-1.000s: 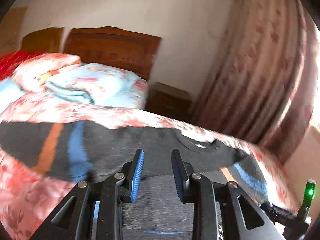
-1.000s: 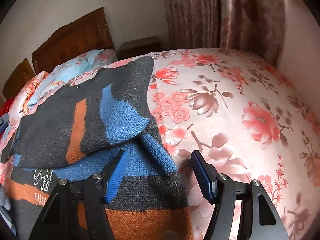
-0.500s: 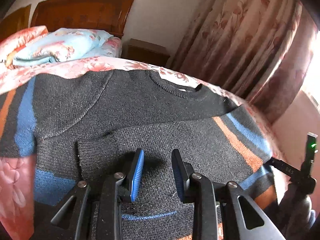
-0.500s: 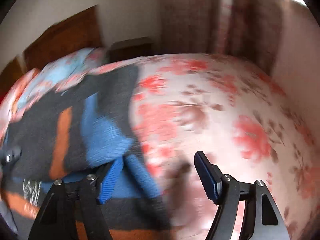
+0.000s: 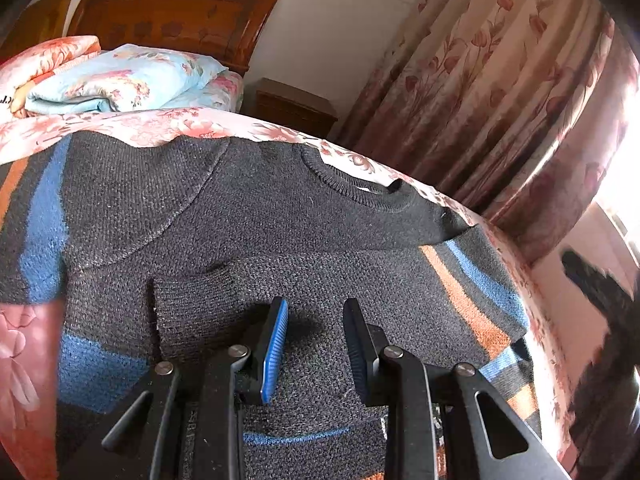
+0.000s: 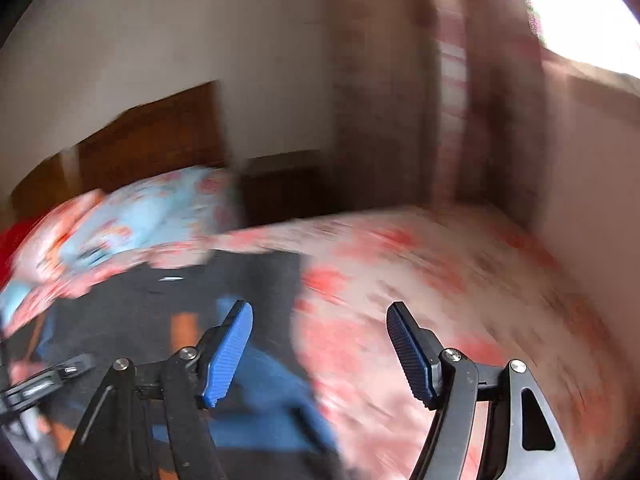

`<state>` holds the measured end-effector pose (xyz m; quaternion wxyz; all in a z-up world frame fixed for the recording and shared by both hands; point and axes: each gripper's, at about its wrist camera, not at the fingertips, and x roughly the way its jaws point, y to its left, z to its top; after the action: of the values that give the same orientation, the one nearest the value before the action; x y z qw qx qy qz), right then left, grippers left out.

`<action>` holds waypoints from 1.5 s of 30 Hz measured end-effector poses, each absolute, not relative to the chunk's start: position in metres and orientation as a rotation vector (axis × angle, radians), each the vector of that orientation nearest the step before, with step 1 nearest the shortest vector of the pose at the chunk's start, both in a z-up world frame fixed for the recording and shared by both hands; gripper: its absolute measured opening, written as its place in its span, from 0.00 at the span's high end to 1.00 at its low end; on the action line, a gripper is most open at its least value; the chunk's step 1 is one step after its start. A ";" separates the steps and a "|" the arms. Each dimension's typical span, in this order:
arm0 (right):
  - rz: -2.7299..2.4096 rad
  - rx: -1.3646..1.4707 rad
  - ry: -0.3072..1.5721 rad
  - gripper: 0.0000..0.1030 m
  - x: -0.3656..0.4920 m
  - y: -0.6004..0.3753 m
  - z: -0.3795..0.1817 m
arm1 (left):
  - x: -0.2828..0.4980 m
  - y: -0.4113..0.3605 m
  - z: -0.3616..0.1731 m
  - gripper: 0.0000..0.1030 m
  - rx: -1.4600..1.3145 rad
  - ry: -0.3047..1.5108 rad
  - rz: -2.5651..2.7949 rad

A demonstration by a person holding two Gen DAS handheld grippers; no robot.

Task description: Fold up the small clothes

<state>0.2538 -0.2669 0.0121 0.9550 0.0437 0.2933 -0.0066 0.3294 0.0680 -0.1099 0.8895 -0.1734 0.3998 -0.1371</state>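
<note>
Sleeve-folding step on dark striped sweater (image 5: 280, 216) spread across floral bed (image 6: 460, 280); left gripper (image 5: 314, 344) narrowly parted, empty, over folded cuff (image 5: 192, 300); right gripper (image 6: 320, 356) spread, empty; next: grasping unfolded sleeve at nine o'clock.

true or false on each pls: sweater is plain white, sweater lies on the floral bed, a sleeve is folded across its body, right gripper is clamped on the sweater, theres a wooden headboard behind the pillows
1. The sweater is plain white. False: it is dark grey with blue and orange stripes.
2. It lies on the floral bed. True.
3. A sleeve is folded across its body. True.
4. The right gripper is clamped on the sweater. False: its jaws stand wide apart with nothing between them.
5. A wooden headboard stands behind the pillows. True.
</note>
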 end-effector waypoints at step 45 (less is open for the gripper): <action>0.233 -0.119 0.895 0.00 0.292 -0.172 -0.079 | 0.290 0.154 -0.101 0.63 -0.767 0.636 -0.242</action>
<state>0.2919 -0.1724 -0.0785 0.8933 -0.0572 0.4315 0.1124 0.2901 0.1541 -0.1010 0.8715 -0.3668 0.3041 -0.1160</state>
